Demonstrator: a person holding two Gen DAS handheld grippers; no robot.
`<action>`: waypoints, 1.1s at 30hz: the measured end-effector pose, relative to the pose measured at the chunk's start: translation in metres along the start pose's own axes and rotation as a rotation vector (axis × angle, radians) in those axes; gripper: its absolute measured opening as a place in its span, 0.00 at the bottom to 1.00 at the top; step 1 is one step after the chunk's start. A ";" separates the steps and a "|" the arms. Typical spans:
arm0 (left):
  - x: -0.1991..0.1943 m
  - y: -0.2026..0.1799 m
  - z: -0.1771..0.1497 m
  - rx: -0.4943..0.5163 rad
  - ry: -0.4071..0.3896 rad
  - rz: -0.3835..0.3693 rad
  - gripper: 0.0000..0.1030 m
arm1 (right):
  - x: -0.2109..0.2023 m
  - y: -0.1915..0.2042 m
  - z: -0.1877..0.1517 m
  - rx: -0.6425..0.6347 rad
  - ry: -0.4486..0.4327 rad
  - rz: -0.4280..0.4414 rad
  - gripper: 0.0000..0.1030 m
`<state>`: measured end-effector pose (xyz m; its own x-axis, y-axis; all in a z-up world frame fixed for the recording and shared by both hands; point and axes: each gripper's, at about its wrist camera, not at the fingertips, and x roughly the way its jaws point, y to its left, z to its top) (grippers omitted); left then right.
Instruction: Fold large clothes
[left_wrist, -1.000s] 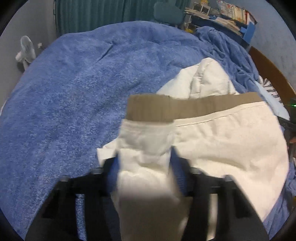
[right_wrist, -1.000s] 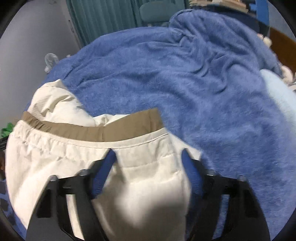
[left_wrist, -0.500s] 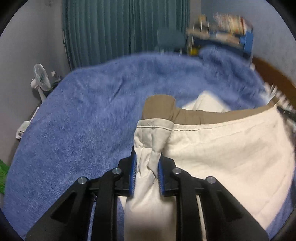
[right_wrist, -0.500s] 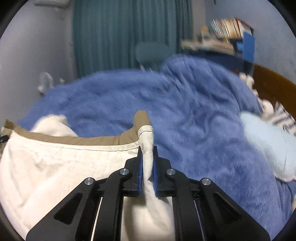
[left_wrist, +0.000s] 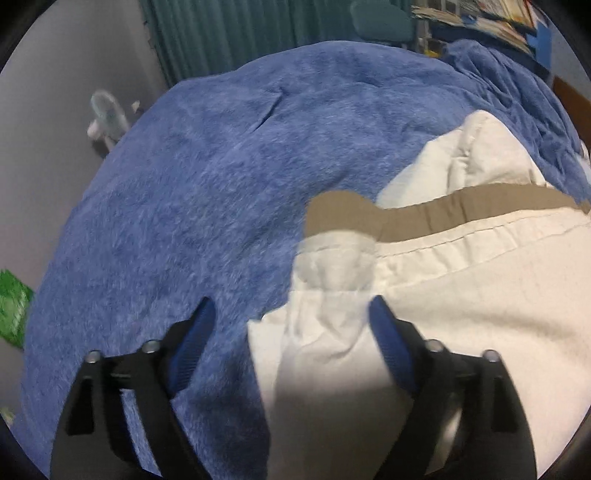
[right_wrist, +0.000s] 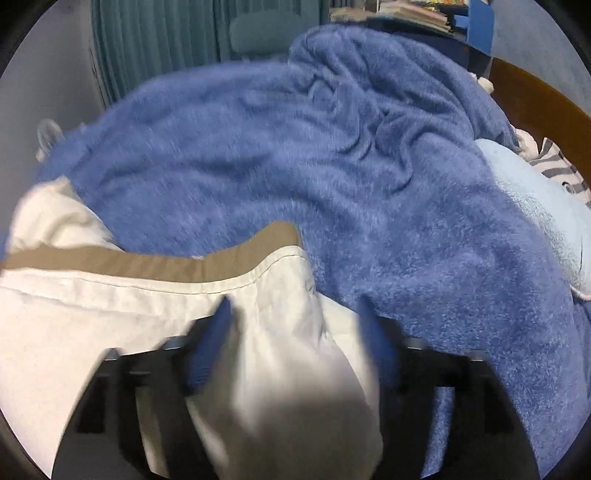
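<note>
A cream garment with a tan waistband lies on the blue blanket. My left gripper is open, its blue fingers spread either side of the garment's left corner, which lies loose between them. In the right wrist view the same garment and its waistband lie at lower left. My right gripper is open around the garment's right corner; the view is blurred by motion.
The blue blanket covers the bed. A pale blue pillow and a wooden headboard are at the right. A small fan, teal curtains, a chair and shelves stand beyond the bed.
Half a second ago both grippers were shut on the garment's waistband corners and held them up. Now both are open and the garment lies on the blanket.
</note>
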<state>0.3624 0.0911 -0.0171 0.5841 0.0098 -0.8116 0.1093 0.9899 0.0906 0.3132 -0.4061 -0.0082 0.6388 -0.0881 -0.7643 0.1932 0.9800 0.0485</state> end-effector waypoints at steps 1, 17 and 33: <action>-0.003 0.005 -0.002 -0.032 -0.001 -0.024 0.82 | -0.010 -0.002 -0.001 0.010 -0.023 0.018 0.71; -0.134 -0.102 -0.136 0.209 -0.150 -0.272 0.86 | -0.131 0.053 -0.140 -0.200 0.008 0.270 0.80; -0.040 -0.132 -0.013 0.089 0.026 -0.171 0.94 | -0.027 0.105 -0.043 -0.161 0.129 0.173 0.88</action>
<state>0.3141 -0.0383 -0.0047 0.5296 -0.1530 -0.8343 0.2769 0.9609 -0.0005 0.2846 -0.2937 -0.0101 0.5499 0.0961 -0.8297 -0.0379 0.9952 0.0902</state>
